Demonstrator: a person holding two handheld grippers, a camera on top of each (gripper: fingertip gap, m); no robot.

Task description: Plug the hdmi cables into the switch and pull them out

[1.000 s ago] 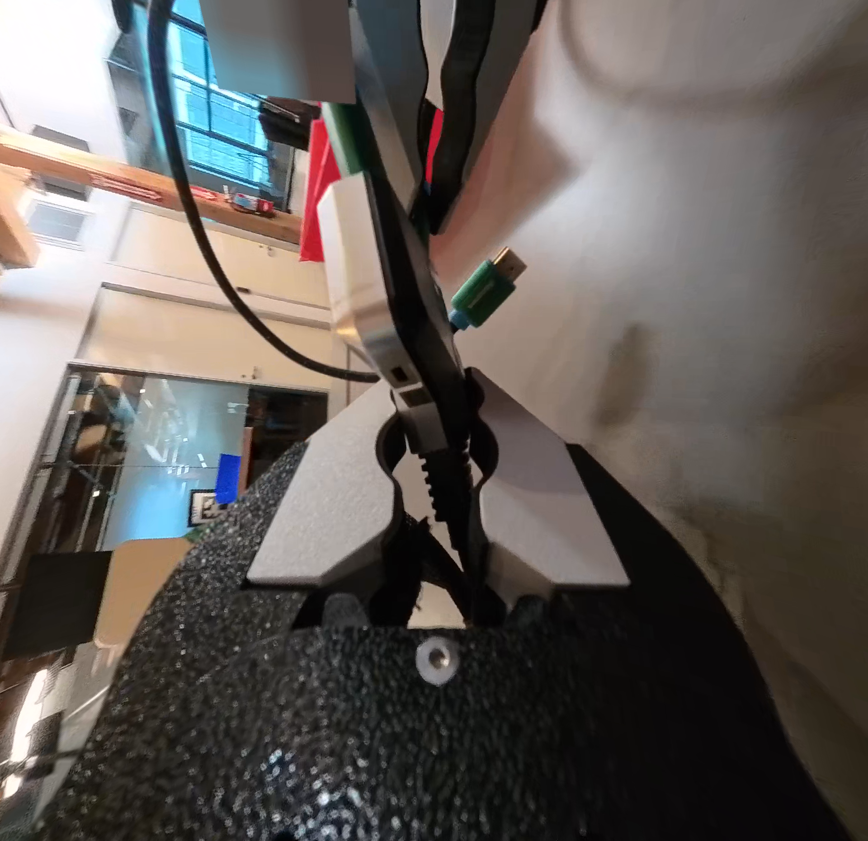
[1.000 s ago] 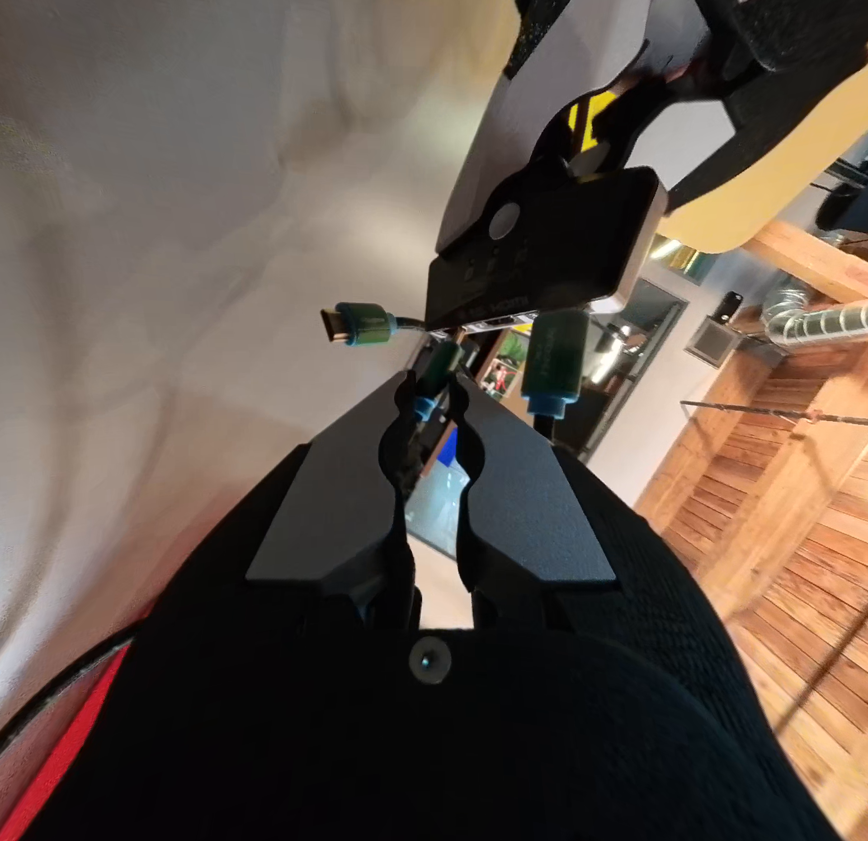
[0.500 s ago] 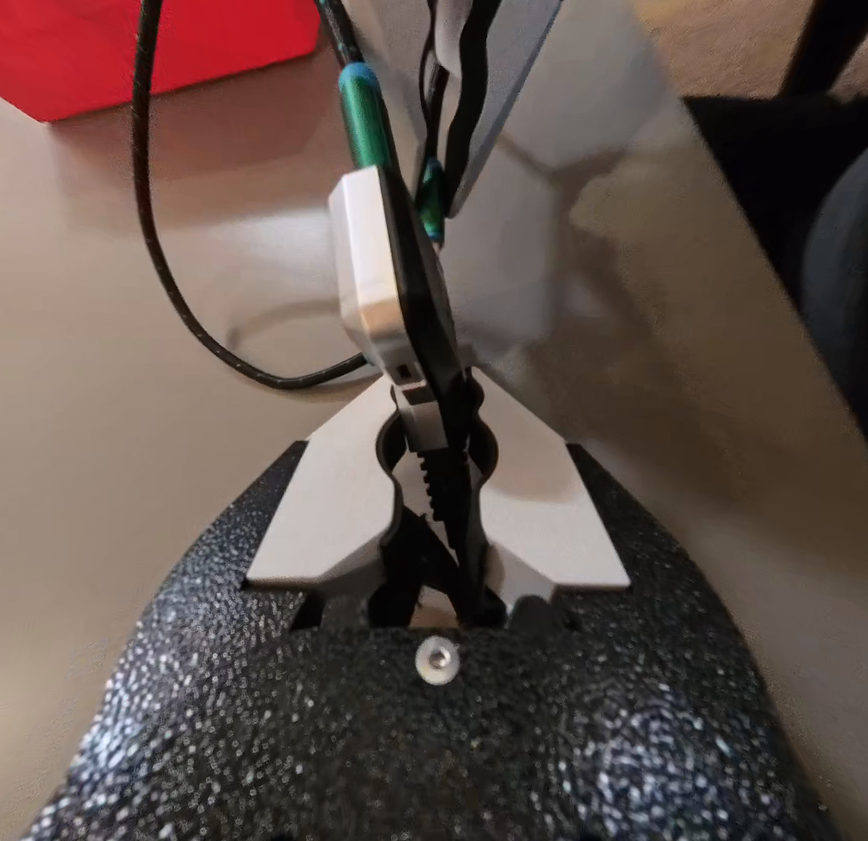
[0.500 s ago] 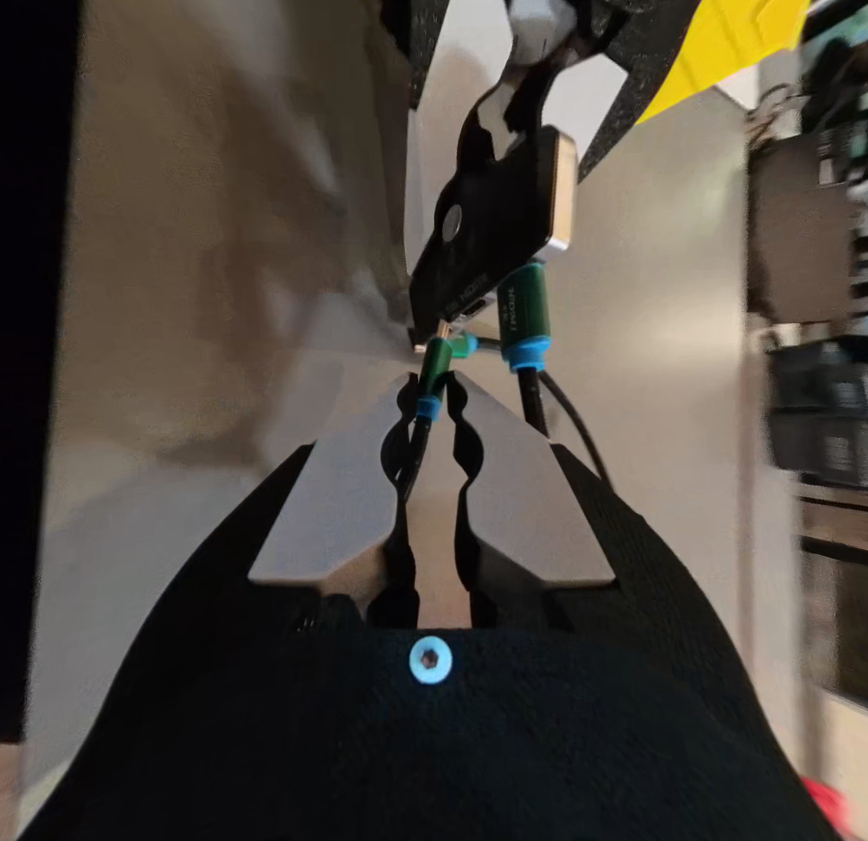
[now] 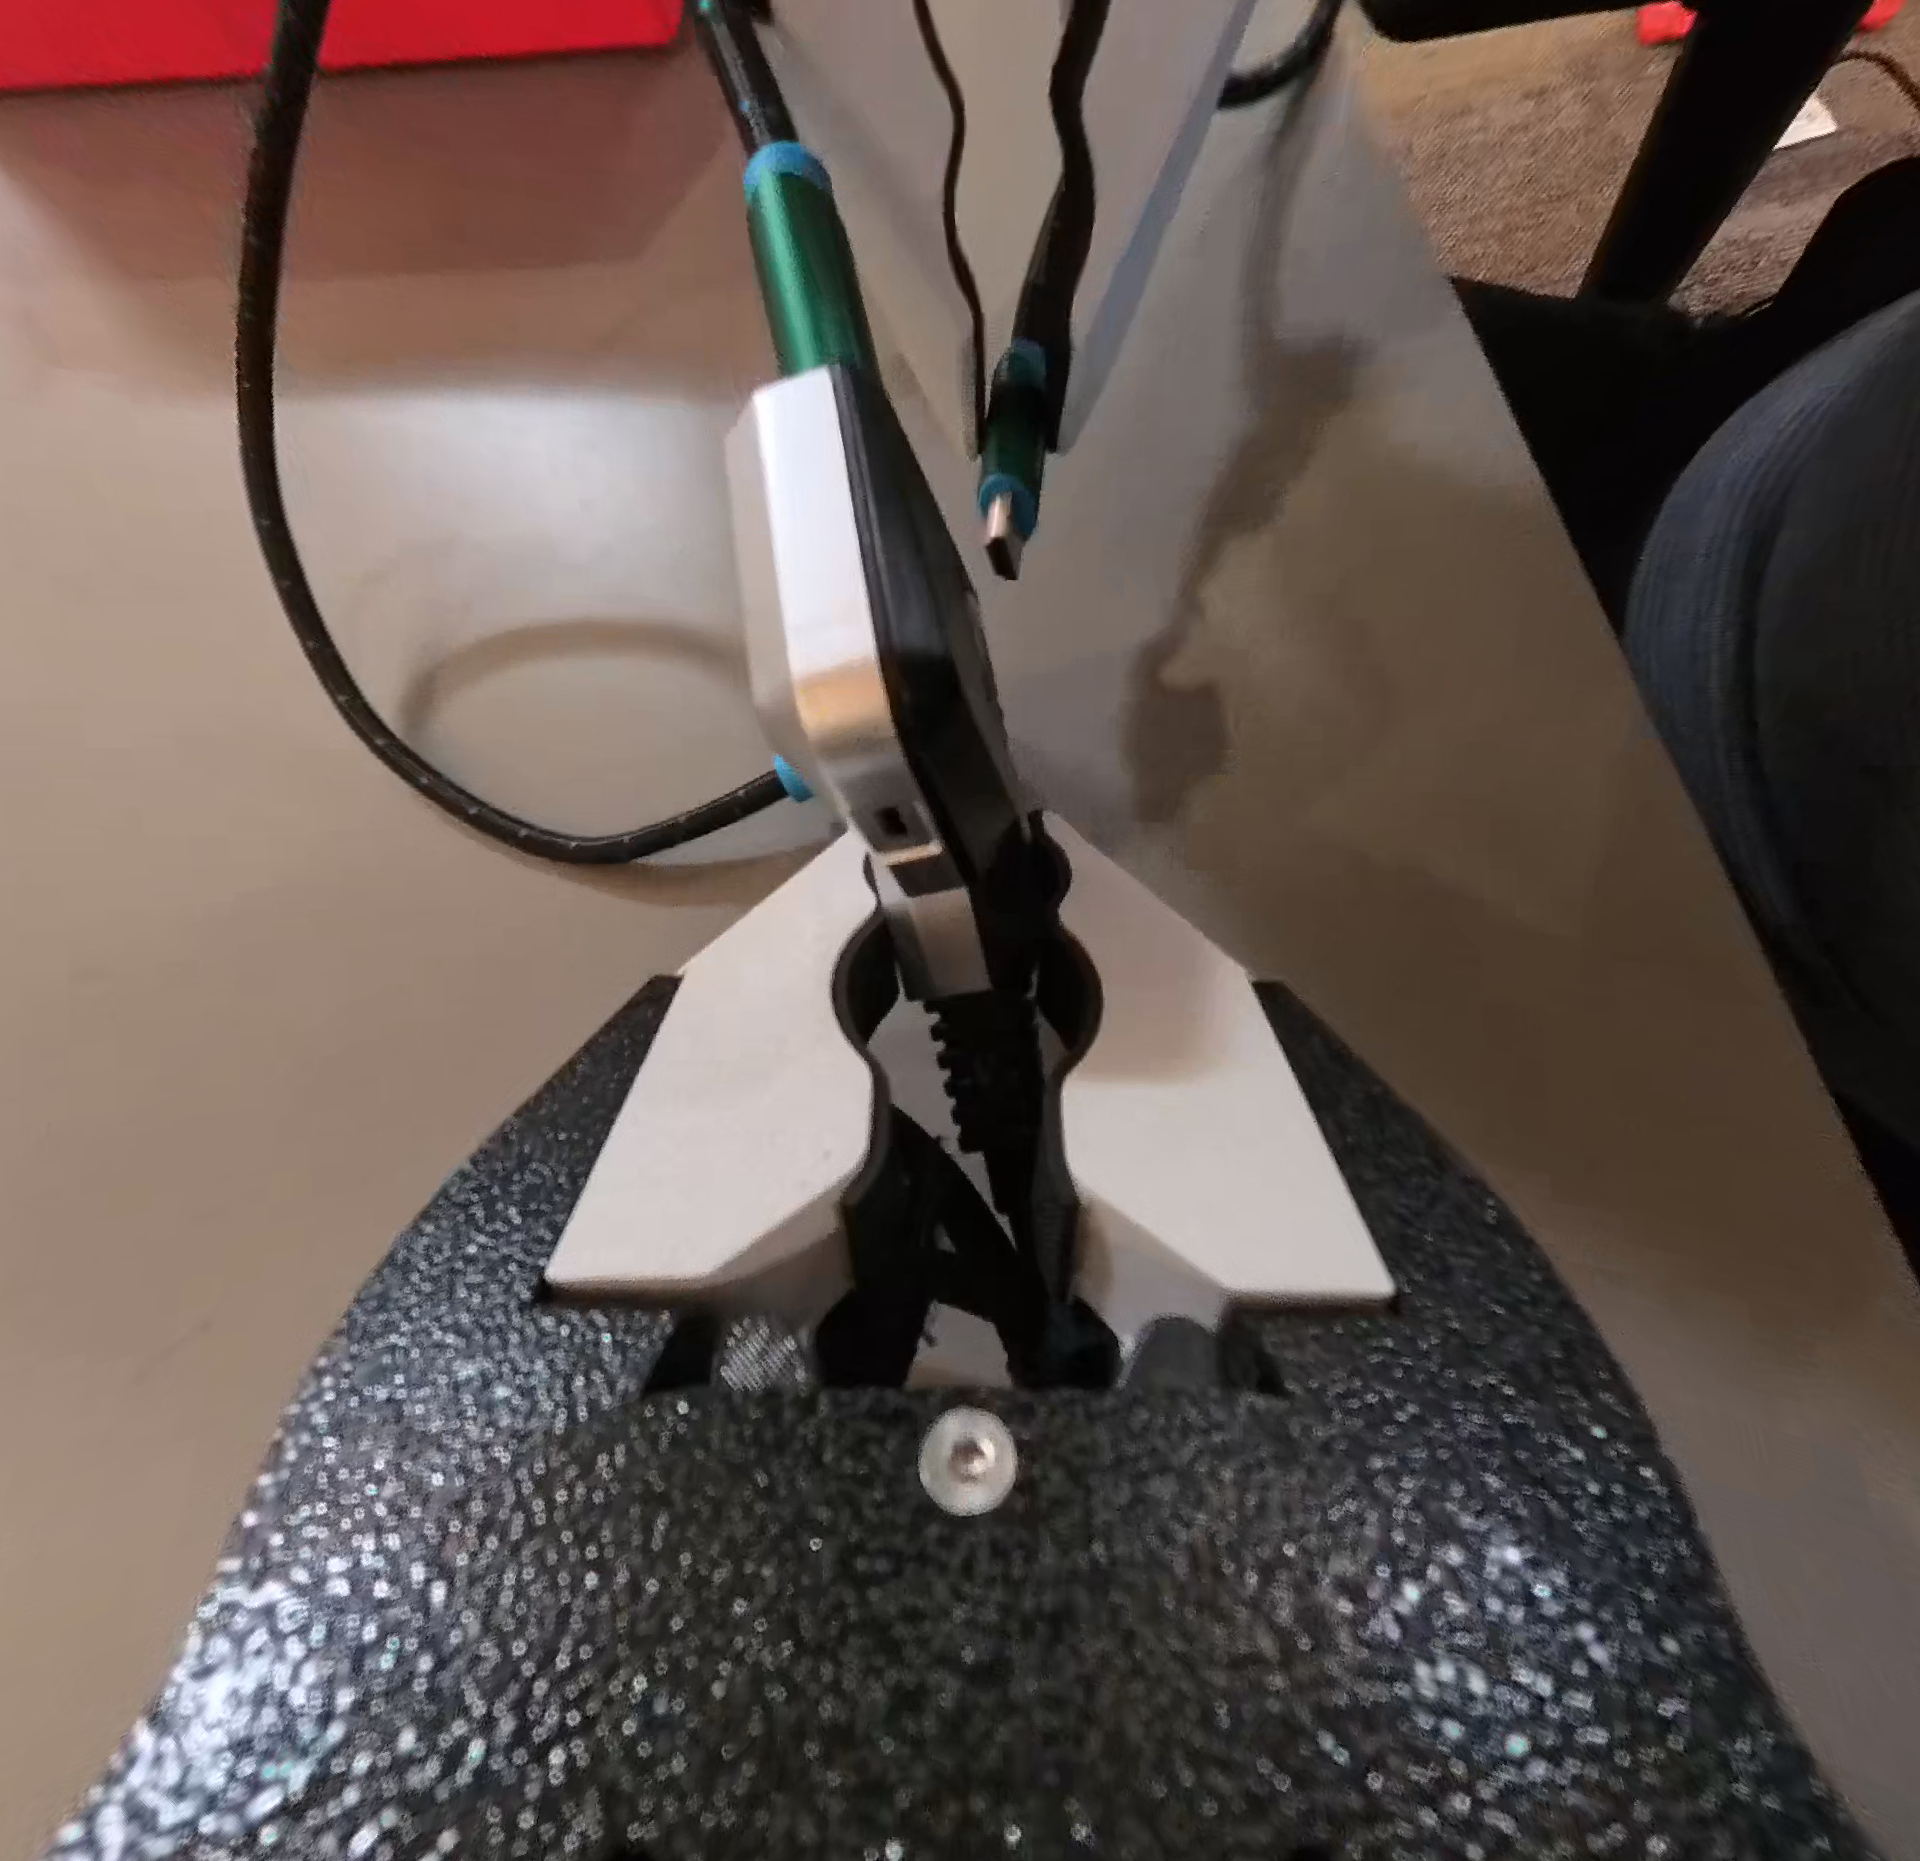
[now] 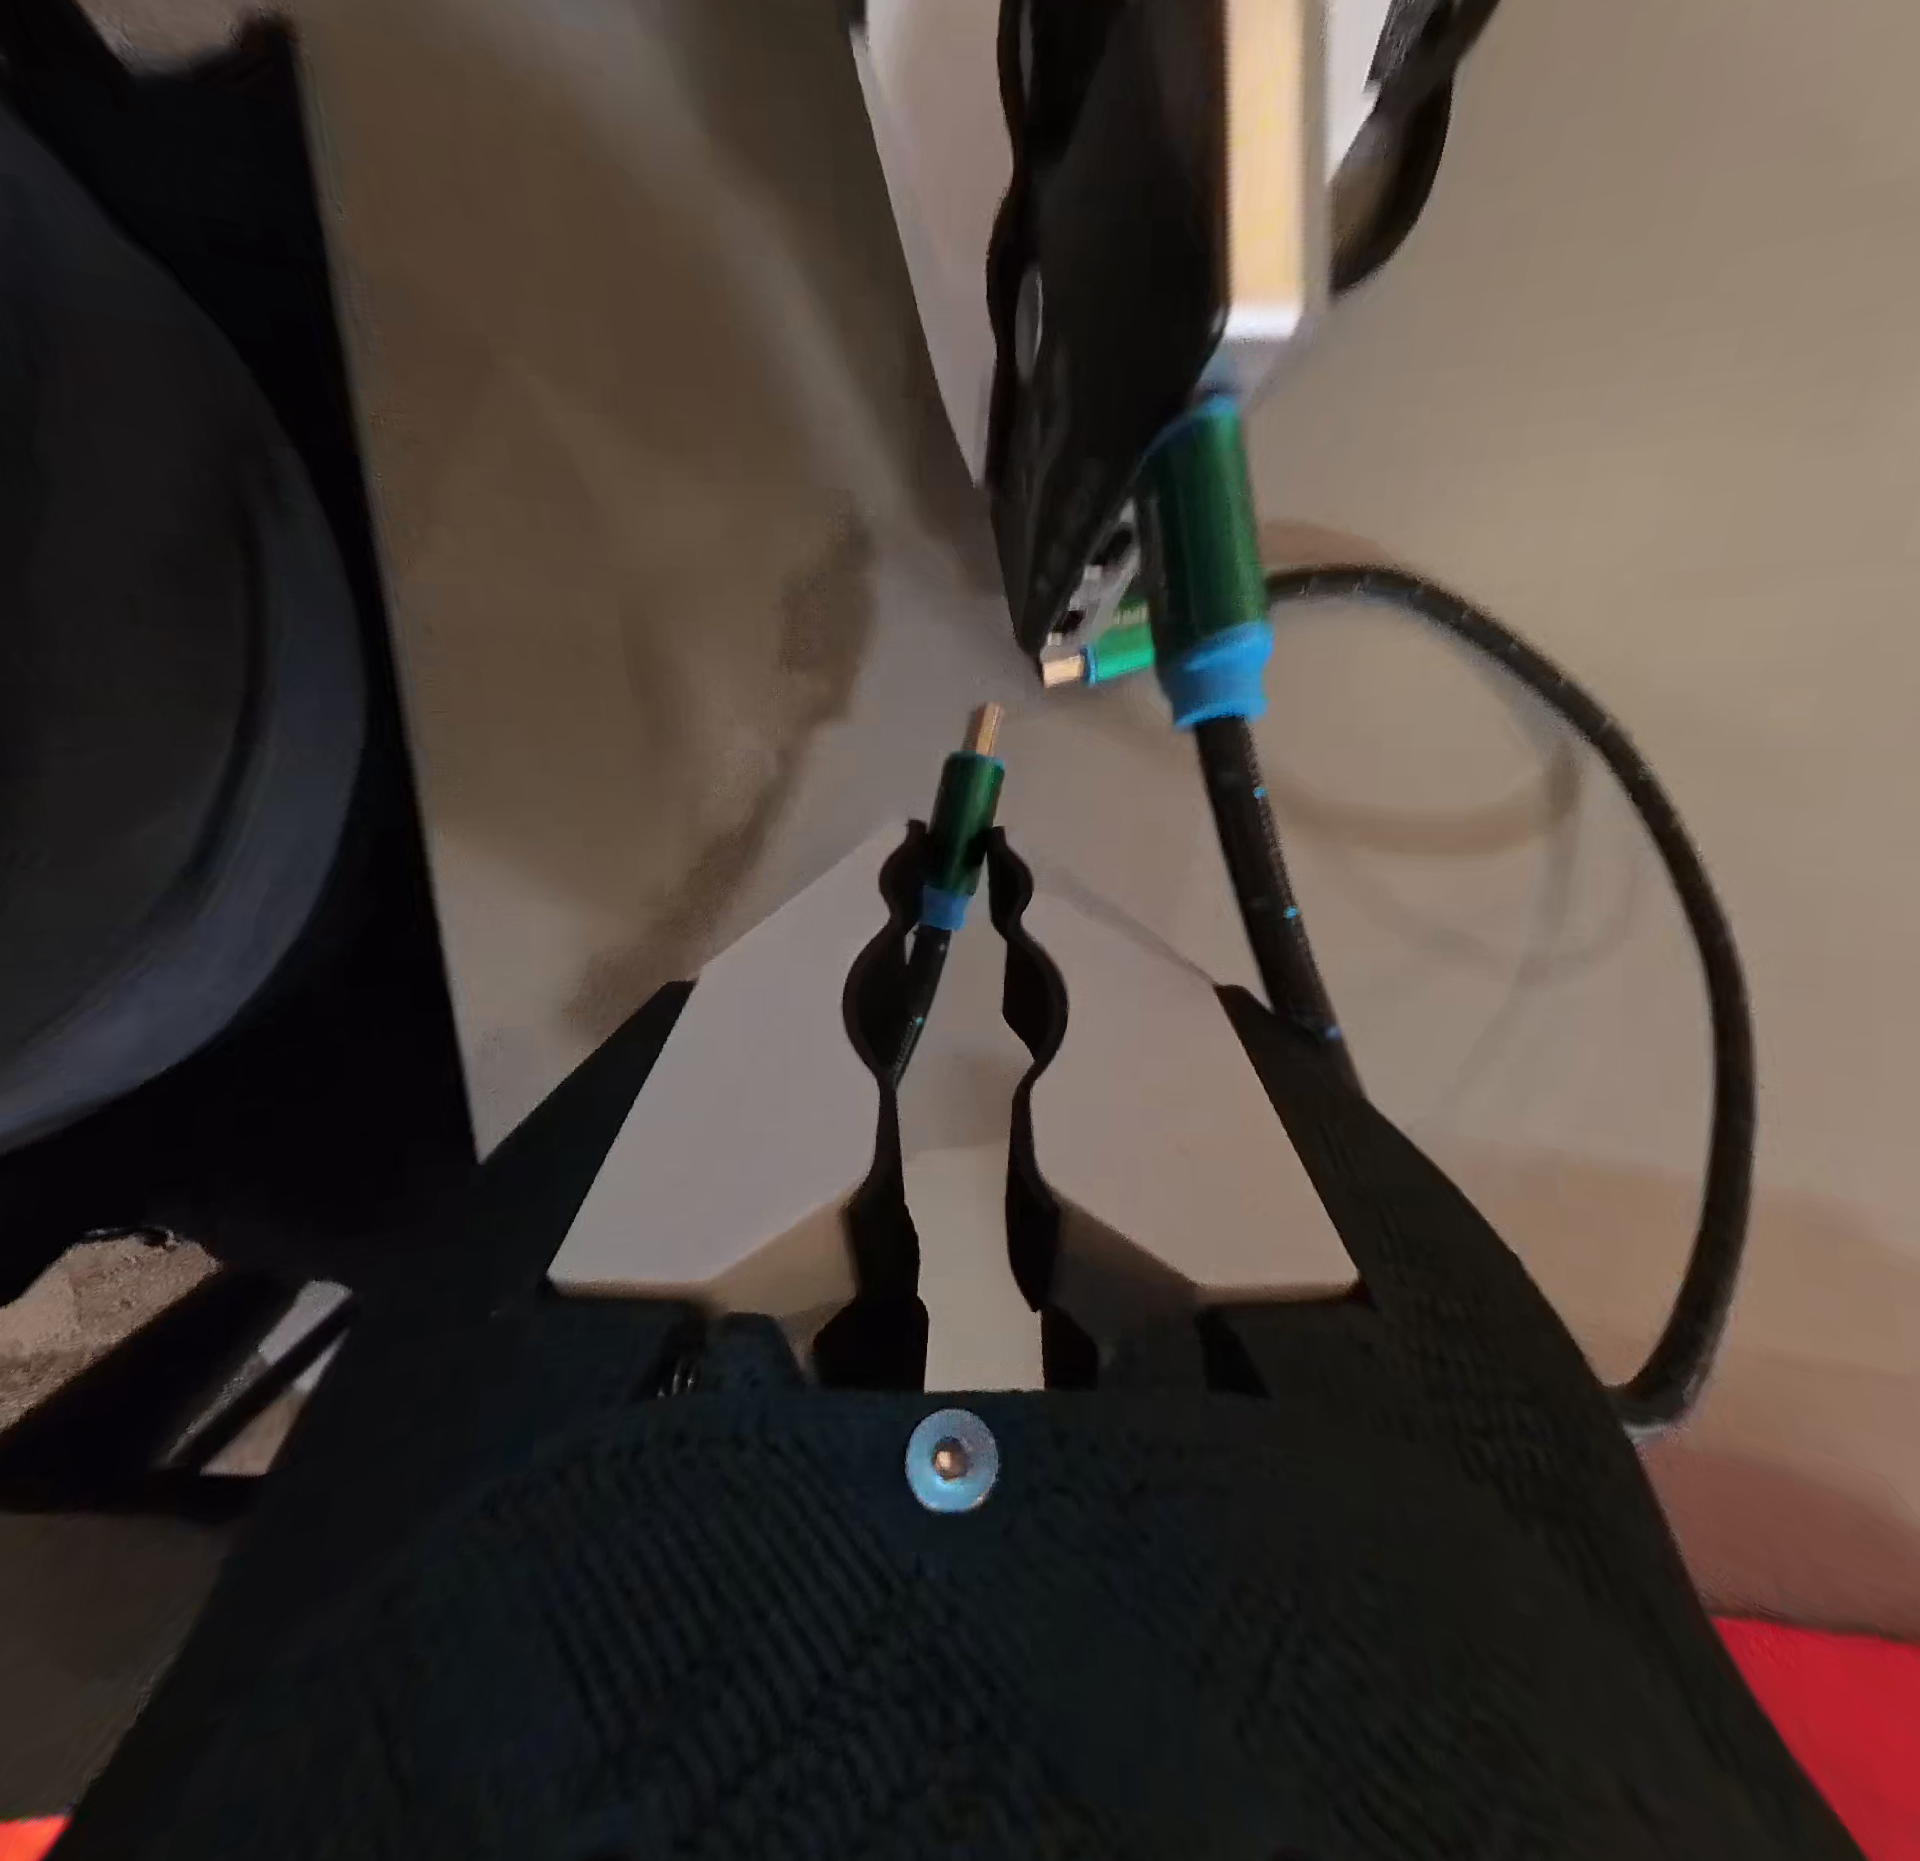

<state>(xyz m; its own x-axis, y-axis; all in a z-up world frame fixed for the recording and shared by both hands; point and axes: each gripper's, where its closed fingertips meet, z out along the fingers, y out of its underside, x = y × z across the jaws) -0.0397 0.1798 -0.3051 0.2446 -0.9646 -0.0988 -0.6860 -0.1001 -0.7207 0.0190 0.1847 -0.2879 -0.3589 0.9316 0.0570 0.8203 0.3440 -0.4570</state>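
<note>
Left gripper, speckled black shell with pale grey fingers, clamped on the ribbed end of the switch: slim slab, silver edge, black face, raised above the beige worktop. Glossy green plug with blue collar seated in the switch's far end, braided black cable looping away. Right gripper, fingers pinched on a smaller green plug, gold tip bare, just short of the switch's ports.

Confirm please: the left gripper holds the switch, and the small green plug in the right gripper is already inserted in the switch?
Not inserted. In the right wrist view the small green plug in the right gripper has its metal tip clear of the switch. The left gripper does hold the switch.
</note>
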